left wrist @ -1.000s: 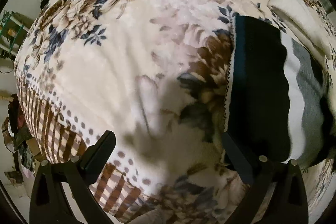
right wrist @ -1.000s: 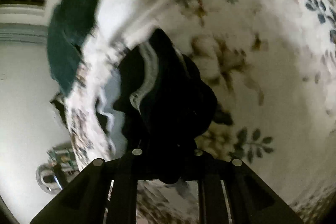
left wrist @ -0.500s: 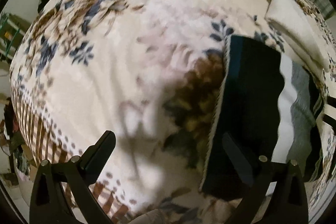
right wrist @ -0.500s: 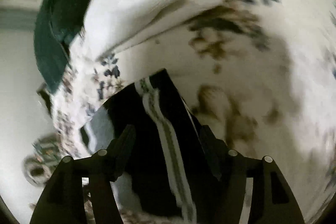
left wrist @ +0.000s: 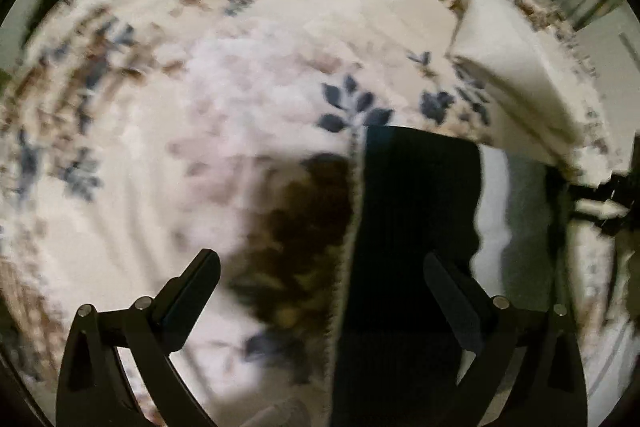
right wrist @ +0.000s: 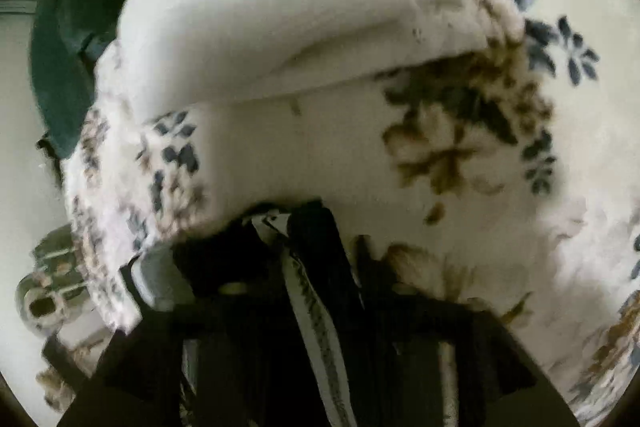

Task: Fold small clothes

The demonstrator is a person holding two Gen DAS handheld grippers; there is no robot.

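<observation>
We read no legible writing on any item. The garment [left wrist: 416,227] lies flat on the blanket [left wrist: 200,147], its long axis running from our left gripper [left wrist: 320,291] toward the white cloth [left wrist: 516,67]. Left fingers are spread. Whether our right gripper [right wrist: 320,339] pinches the garment [right wrist: 316,267] we cannot tell.

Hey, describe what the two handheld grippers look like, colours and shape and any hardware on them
The left gripper is matte black plastic: two flat, angled fingers on triangular cut-out brackets, with small silver screw heads at the joints. The right gripper looks equally black, but dark and blurred. No cables, markings or sleeves are visible.
</observation>
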